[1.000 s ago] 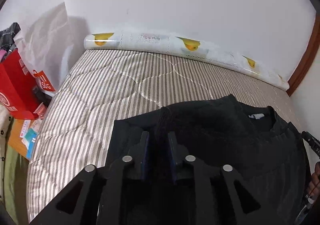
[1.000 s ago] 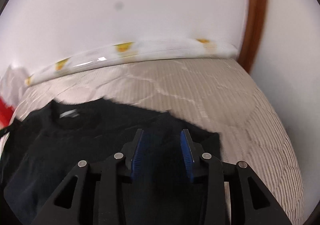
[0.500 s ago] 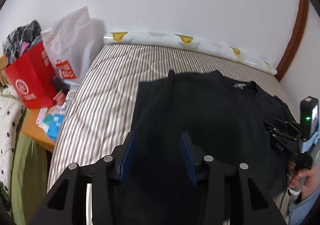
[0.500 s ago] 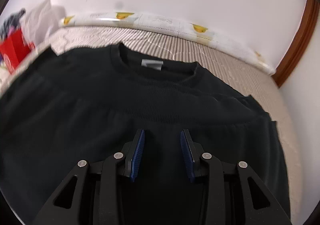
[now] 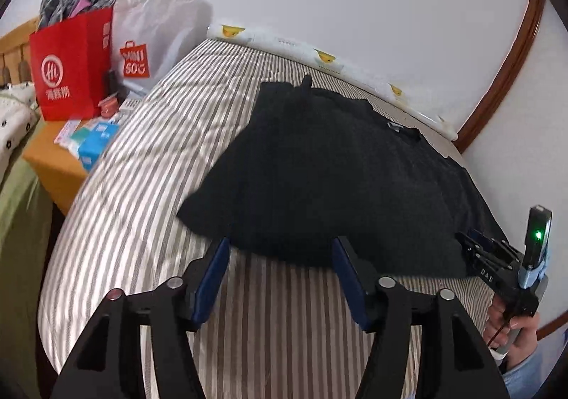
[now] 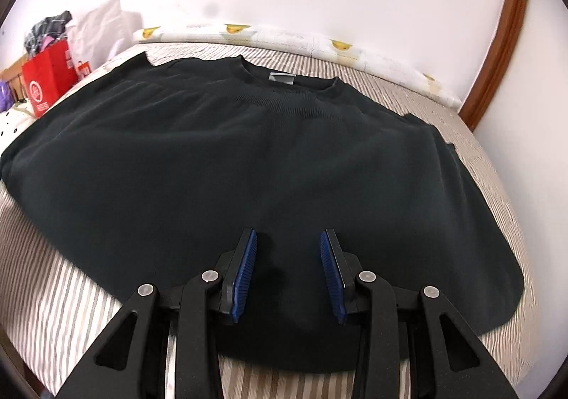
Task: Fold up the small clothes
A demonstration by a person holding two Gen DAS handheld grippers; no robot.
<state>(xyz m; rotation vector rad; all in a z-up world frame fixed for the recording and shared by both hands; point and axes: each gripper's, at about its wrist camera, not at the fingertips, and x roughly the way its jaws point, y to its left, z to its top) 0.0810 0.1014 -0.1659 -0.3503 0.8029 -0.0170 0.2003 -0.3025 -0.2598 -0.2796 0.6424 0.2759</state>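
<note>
A black sweater (image 6: 248,157) lies spread flat on the striped bed (image 5: 149,193), neck label toward the wall, hem toward the person. It looks laid out and smoothed but not yet folded, so the step in hand is the end of the spreading and the start of the first fold.

The left tongs (image 5: 280,257) have just been opening and now stand wide apart over bare mattress just short of the hem, with nothing between them. The right tongs (image 6: 289,257) stand partly apart above the lower middle of the sweater; their pads do not press on the cloth, so they hold nothing (the left view shows them at the sweater's right edge, a hand gripping the handle).

The next move probably calls for each pair of tongs to pinch a side edge or a sleeve and carry it across toward the middle, keeping the layers flat.

Around it: a red paper bag (image 5: 71,65) and a white shopping bag (image 5: 156,29) stand beside the bed at the left, with small packets (image 5: 92,139) on a low stand. A duck-printed roll (image 6: 284,40) runs along the wall. None of these touches the sweater; the bed around it is free.
</note>
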